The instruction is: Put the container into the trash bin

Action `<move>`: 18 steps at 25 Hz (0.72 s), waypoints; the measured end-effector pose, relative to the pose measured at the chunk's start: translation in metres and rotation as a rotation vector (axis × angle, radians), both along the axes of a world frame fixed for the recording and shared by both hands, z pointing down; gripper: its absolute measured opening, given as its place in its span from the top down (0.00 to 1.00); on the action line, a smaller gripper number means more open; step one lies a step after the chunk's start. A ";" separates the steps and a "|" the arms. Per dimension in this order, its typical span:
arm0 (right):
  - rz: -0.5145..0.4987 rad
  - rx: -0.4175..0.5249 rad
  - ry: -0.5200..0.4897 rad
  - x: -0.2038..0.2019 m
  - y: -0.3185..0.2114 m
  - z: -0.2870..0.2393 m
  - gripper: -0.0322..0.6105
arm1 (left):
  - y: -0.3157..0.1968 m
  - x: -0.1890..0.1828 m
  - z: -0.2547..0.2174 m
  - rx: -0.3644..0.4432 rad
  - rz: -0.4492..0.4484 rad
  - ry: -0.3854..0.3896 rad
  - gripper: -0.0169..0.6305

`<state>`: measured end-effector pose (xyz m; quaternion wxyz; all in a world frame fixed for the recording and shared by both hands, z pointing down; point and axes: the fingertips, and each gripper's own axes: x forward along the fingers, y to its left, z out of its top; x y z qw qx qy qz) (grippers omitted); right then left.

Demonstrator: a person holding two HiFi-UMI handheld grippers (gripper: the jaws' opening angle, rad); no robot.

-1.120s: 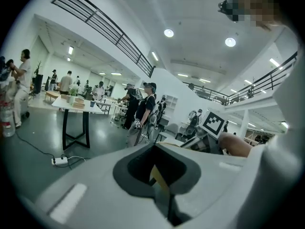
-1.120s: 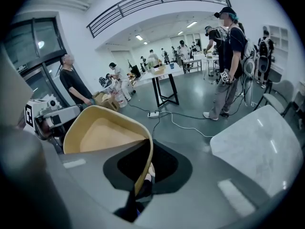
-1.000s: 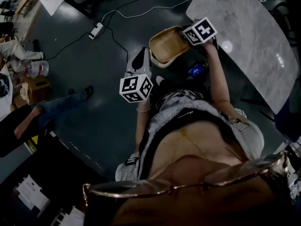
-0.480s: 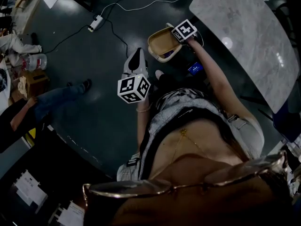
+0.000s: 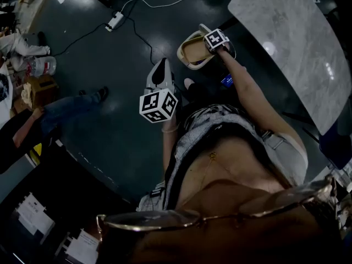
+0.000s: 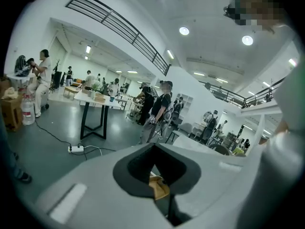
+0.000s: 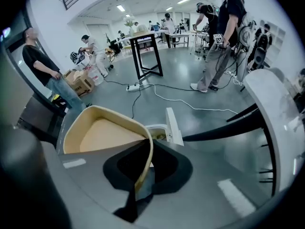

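Note:
The container [image 7: 102, 135] is a tan, shallow tub with a pale rim. My right gripper [image 7: 143, 168] is shut on its near rim, which stands edge-on between the jaws. In the head view the container [image 5: 192, 49] hangs low over the floor beside the right gripper [image 5: 205, 47]. Just beyond it in the right gripper view is the white trash bin [image 7: 159, 130] with its lid up. My left gripper [image 5: 161, 66] is held to the left of the container, jaws together and holding nothing. Through its jaw notch a bit of the container [image 6: 158, 187] shows.
A marble-topped table [image 5: 297, 43] lies to the right, its dark legs [image 7: 224, 128] close to the bin. A power strip [image 5: 114, 21] and cables cross the floor. A seated person's legs [image 5: 60, 111] are at the left. People [image 7: 221, 37] stand farther off.
The right gripper has gone down toward the floor with the container, which looks smaller and farther away. The left gripper has shifted only a little.

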<state>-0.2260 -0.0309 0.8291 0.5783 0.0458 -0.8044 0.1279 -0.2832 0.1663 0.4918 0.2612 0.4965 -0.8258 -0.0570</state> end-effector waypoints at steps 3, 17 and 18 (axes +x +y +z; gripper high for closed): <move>0.002 0.055 0.032 0.005 -0.010 0.013 0.89 | 0.002 -0.001 0.004 -0.010 -0.013 0.012 0.97; 0.037 0.050 0.117 0.013 -0.002 0.084 0.89 | -0.004 -0.007 0.030 -0.041 0.001 0.062 0.97; 0.037 0.035 0.116 0.011 0.000 0.087 0.89 | -0.004 -0.009 0.031 -0.043 -0.001 0.064 0.97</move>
